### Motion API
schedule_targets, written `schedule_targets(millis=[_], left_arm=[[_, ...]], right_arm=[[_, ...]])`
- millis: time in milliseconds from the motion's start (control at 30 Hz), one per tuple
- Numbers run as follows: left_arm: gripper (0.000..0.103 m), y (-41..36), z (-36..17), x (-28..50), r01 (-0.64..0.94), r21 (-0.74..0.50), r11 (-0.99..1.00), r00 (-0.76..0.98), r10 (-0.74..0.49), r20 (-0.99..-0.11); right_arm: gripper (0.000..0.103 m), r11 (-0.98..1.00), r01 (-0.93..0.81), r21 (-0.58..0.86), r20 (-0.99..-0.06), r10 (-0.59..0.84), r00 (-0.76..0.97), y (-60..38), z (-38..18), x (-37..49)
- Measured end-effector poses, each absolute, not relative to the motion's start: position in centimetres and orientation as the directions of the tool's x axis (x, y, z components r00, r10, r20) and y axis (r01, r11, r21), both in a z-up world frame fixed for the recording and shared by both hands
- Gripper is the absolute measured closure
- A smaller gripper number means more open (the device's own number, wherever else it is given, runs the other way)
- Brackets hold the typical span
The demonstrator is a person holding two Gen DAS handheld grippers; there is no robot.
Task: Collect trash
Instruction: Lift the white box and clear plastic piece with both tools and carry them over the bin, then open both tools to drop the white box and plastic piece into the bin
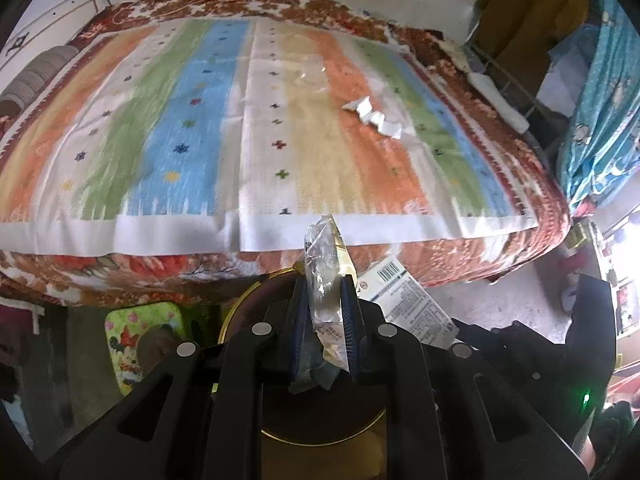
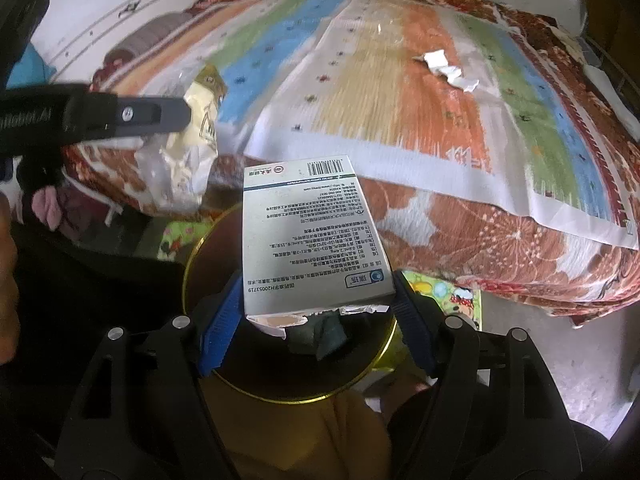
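My left gripper (image 1: 325,284) is shut on a crumpled clear and yellow plastic wrapper (image 1: 324,248), which sticks up past its blue pads. From the right wrist view that wrapper (image 2: 188,160) hangs at the left. My right gripper (image 2: 318,304) is shut on a white medicine box (image 2: 304,232) with a barcode and a torn lower end. Both grippers hover over a round dark bin with a gold rim (image 2: 192,256), which stands on the floor beside the bed. A crumpled white paper (image 1: 374,116) and a clear plastic scrap (image 1: 312,72) lie on the striped blanket.
The bed (image 1: 200,120), under a striped blanket and a red floral cover, fills the space behind the bin. A green cartoon-print stool (image 1: 140,336) stands left of the bin. A blue patterned cloth (image 1: 600,120) and a metal rack (image 1: 508,80) are at the right.
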State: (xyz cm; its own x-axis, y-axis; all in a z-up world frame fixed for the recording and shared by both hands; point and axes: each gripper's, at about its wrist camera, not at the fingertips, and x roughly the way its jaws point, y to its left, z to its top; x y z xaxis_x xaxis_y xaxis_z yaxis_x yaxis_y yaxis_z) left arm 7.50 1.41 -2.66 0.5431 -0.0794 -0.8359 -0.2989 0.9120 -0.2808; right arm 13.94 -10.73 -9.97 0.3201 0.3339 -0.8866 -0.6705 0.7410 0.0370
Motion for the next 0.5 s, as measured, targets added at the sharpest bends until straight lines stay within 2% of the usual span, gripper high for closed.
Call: schedule_targets(millis=[300,500], left_arm=[[0.086,1.1,-5.8,8.8,-0.331,-0.248,0.91,0.417,-0.095,-0.904],[0.086,1.7,-7.2,9.3,-0.363,-0.271,0.892,0.376,-0.126,-0.918]], right_arm=[[0.035,0.731,-0.681,0.033,-0.928,0.276,0.251,-10.2,-12.2,14.1],[0.035,0.729,-0.683,0.039,-0.945,0.248,0.211,-10.0,-13.4,14.1]])
